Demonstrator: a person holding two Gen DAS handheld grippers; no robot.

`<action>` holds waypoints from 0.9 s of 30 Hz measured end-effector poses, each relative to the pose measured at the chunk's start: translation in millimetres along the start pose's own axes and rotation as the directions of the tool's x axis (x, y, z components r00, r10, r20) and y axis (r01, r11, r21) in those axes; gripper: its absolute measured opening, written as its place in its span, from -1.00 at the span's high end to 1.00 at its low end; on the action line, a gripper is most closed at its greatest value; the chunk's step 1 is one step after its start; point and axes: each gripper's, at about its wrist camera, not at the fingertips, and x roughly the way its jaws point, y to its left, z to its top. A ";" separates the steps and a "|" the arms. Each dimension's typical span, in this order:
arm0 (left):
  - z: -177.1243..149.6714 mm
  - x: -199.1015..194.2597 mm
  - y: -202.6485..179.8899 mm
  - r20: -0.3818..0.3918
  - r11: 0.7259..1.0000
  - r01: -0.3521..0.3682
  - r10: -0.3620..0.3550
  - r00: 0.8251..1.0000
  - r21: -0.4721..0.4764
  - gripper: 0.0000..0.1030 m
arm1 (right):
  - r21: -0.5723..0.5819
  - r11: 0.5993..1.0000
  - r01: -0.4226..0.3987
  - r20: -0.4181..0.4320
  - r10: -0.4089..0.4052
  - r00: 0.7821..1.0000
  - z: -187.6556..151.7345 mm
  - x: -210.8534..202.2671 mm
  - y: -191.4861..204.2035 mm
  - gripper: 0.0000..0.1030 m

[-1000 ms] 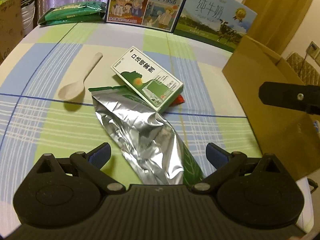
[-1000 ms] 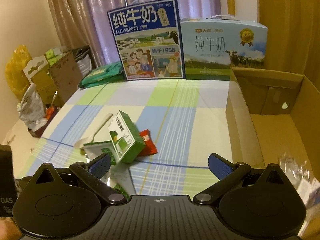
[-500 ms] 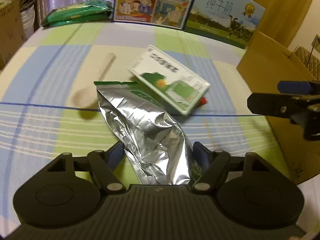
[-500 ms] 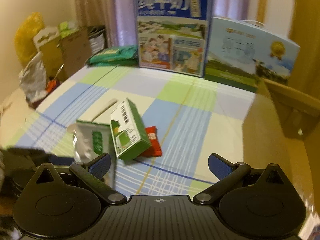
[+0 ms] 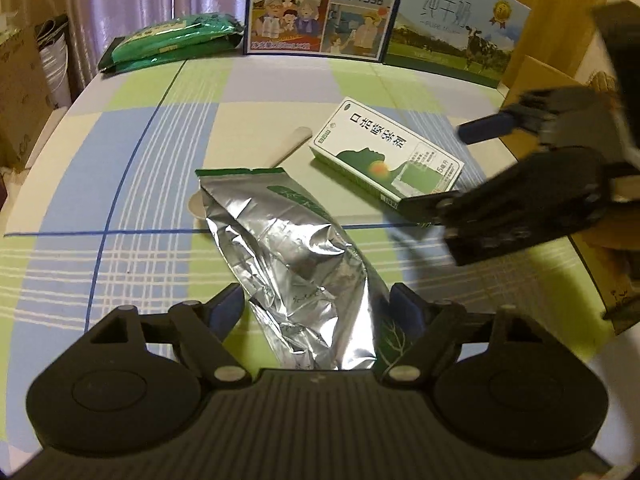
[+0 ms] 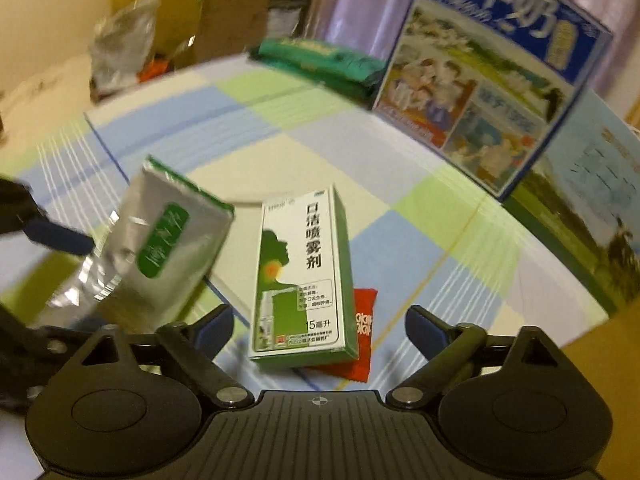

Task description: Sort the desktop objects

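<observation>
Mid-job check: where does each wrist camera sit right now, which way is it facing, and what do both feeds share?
Left wrist: behind the left gripper, low over the table, facing the milk cartons; fingers shut on the foil pouch; right gripper enters at right.
Right wrist: behind the open right gripper, facing the spray box.
Shared: pouch, box, cartons.

Left half of surface (image 5: 120,168) bare, open for approach. Centre crowded: foil pouch (image 5: 288,248), green-white box (image 5: 384,160), spoon (image 5: 288,146) partly under pouch. Milk cartons (image 5: 324,4) and green packs (image 5: 172,40) wall off the far edge; cardboard box (image 5: 536,76) blocks the right side.
</observation>
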 end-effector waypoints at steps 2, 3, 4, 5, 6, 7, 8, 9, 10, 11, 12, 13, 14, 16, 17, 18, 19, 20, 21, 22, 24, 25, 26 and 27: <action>0.5 0.9 -0.3 0.000 1.000 0.004 -0.004 1.000 -0.001 -0.49 | -0.029 1.000 0.004 -0.023 -0.004 1.000 0.1 9.3 1.9 -0.47; 0.6 1.9 0.3 0.000 1.000 0.007 -0.007 1.000 -0.008 -0.49 | -0.044 0.999 0.010 -0.032 -0.011 0.999 -0.2 12.6 2.6 -0.37; 0.3 2.6 0.9 -0.002 1.000 0.010 -0.010 1.000 -0.016 -0.47 | -0.043 0.999 0.006 -0.035 -0.007 0.999 -0.6 13.4 2.6 -0.13; 0.2 2.4 1.1 -0.001 1.000 0.011 -0.011 1.000 -0.022 -0.45 | -0.032 0.999 0.005 -0.038 -0.006 0.999 -1.0 13.1 2.6 -0.13; 0.2 1.5 1.0 0.000 1.000 0.013 -0.013 1.000 -0.022 -0.39 | -0.025 1.000 0.014 -0.035 -0.015 0.999 -1.0 11.2 2.9 -0.13; 0.7 0.6 0.7 0.001 1.000 0.015 -0.015 1.000 -0.020 -0.33 | -0.010 1.000 0.023 -0.031 -0.023 0.999 -2.6 7.4 3.0 -0.13; 0.6 -1.1 0.2 0.001 1.000 0.018 -0.018 1.000 -0.021 -0.29 | 0.020 0.999 0.028 -0.036 -0.027 0.999 -4.9 2.8 2.0 -0.12; 0.5 -3.3 -1.2 -0.001 1.000 0.024 -0.024 1.000 -0.018 -0.22 | 0.055 0.998 0.030 -0.044 -0.027 0.999 -6.5 -1.6 0.8 -0.12; 0.5 -5.1 -2.8 -0.005 1.000 0.029 -0.029 1.000 -0.009 -0.17 | 0.116 0.993 0.026 -0.054 -0.020 0.998 -12.2 -8.8 -1.9 -0.12; -0.7 -7.5 -6.0 -0.011 0.999 0.033 -0.033 0.999 0.006 -0.15 | 0.165 0.986 0.021 -0.060 -0.011 0.998 -16.8 -16.7 -2.0 -0.12; -2.4 -9.4 -9.2 -0.018 0.999 0.038 -0.038 0.999 0.017 -0.13 | 0.219 0.976 0.010 -0.065 0.004 0.998 -23.7 -24.9 -2.8 -0.12; -4.8 -11.4 -12.3 -0.026 0.999 0.047 -0.046 0.999 0.027 -0.11 | 0.260 0.966 0.003 -0.070 0.015 0.997 -32.2 -34.4 -1.4 -0.12; -8.2 -14.8 -16.4 -0.034 0.998 0.056 -0.055 0.998 0.039 -0.10 | 0.292 0.956 0.005 -0.075 0.018 0.997 -41.1 -44.3 1.2 -0.12; -17.9 -23.0 -25.7 -0.055 0.995 0.072 -0.068 0.996 0.067 -0.09 | 0.364 0.932 0.010 -0.088 0.023 0.996 -61.8 -63.5 6.4 -0.12; -23.3 -27.4 -30.6 -0.068 0.993 0.085 -0.080 0.995 0.083 -0.09 | 0.398 0.917 0.014 -0.094 0.026 0.995 -71.0 -73.0 9.4 -0.06; -31.0 -33.9 -36.8 -0.085 0.990 0.103 -0.094 0.992 0.101 -0.09 | 0.428 0.903 0.016 -0.102 0.031 0.994 -79.7 -80.9 12.4 -0.04; -37.2 -38.9 -41.0 -0.099 0.986 0.115 -0.104 0.990 0.117 -0.09 | 0.469 0.883 0.025 -0.111 0.030 0.993 -91.8 -90.7 16.0 -0.04; -44.4 -45.1 -46.4 -0.116 0.982 0.128 -0.113 0.987 0.136 -0.09 | 0.506 0.862 0.037 -0.117 0.026 0.993 -104.0 -100.9 20.4 -0.04; -51.7 -51.4 -51.8 -0.136 0.978 0.141 -0.120 0.983 0.155 -0.09 | 0.528 0.848 0.044 -0.123 0.025 0.992 -111.8 -108.4 24.4 -0.04; -58.2 -56.9 -56.7 -0.154 0.973 0.152 -0.126 0.980 0.171 -0.09 | 0.549 0.834 0.051 -0.130 0.025 0.991 -122.7 -116.7 30.2 -0.04; -69.7 -66.1 -62.9 -0.191 0.966 0.169 -0.131 0.973 0.198 -0.13 | 0.577 0.815 0.049 -0.133 0.035 0.990 -139.4 -130.1 41.0 -0.04; -74.2 -69.7 -65.8 -0.205 0.963 0.170 -0.126 0.971 0.210 -0.18 | 0.588 0.808 0.044 -0.133 0.043 0.990 -147.4 -136.5 46.2 -0.04; -77.3 -71.9 -68.1 -0.214 0.962 0.164 -0.117 0.970 0.219 -0.21 | 0.593 0.804 0.039 -0.134 0.051 0.990 -153.3 -140.6 50.6 -0.04; -80.5 -73.4 -69.3 -0.217 0.963 0.155 -0.107 0.970 0.220 -0.22 | 0.589 0.807 0.030 -0.136 0.062 0.989 -157.5 -143.4 54.7 -0.05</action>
